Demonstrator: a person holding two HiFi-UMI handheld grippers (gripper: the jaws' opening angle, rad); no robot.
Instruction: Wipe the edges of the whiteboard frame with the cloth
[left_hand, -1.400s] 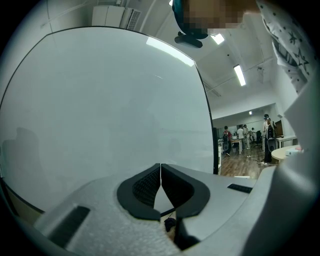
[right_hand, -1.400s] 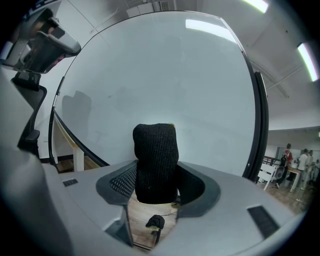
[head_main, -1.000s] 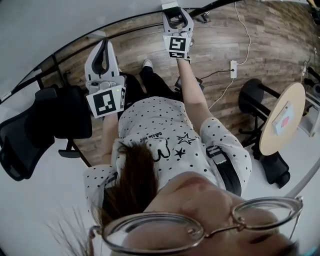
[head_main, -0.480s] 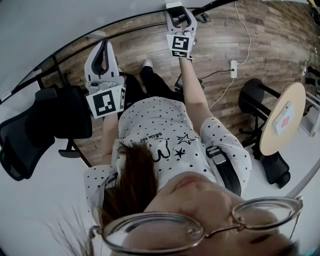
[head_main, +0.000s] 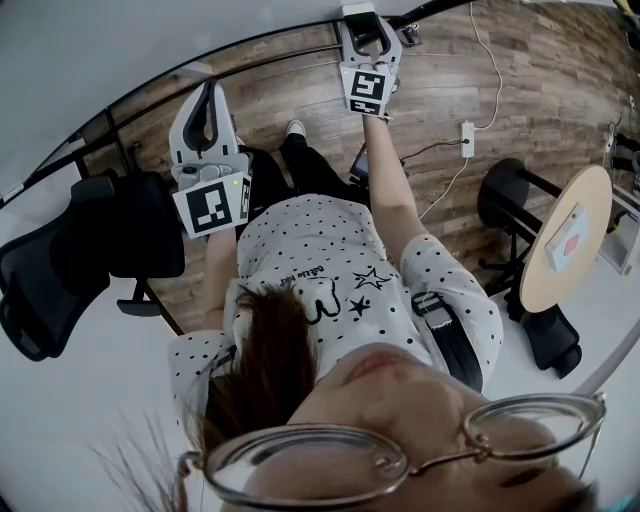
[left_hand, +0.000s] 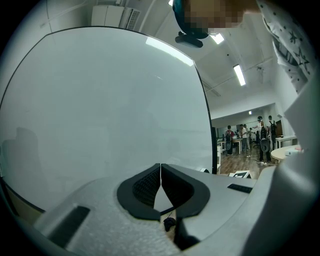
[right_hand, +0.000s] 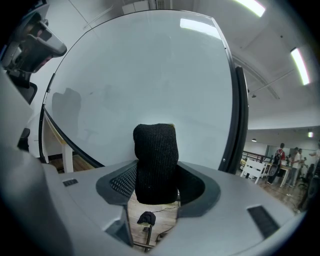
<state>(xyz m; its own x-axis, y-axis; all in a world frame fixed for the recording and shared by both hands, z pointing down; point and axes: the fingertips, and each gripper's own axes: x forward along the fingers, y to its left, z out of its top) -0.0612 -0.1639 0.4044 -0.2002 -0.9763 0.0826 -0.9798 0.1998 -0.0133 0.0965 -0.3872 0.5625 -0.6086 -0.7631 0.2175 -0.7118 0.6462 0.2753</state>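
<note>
The whiteboard (head_main: 140, 40) fills the head view's top left, its black frame (head_main: 250, 44) curving along the lower edge. My right gripper (head_main: 362, 22) reaches up to that frame, shut on a black knitted cloth (right_hand: 156, 160). In the right gripper view the cloth stands up between the jaws in front of the white board (right_hand: 150, 70), with the frame's black upright (right_hand: 239, 120) to its right. My left gripper (head_main: 207, 95) hangs lower, below the frame; its pads (left_hand: 150, 186) meet with nothing between them, facing the board (left_hand: 100, 100).
A black office chair (head_main: 60, 260) stands at the left on the wood floor. At the right are a round wooden table (head_main: 565, 240), a black stool (head_main: 505, 195) and a power strip (head_main: 466, 137). Several people (left_hand: 250, 137) stand far off.
My right gripper has slid a little right and up along the frame with the cloth. The left gripper has stayed put.
</note>
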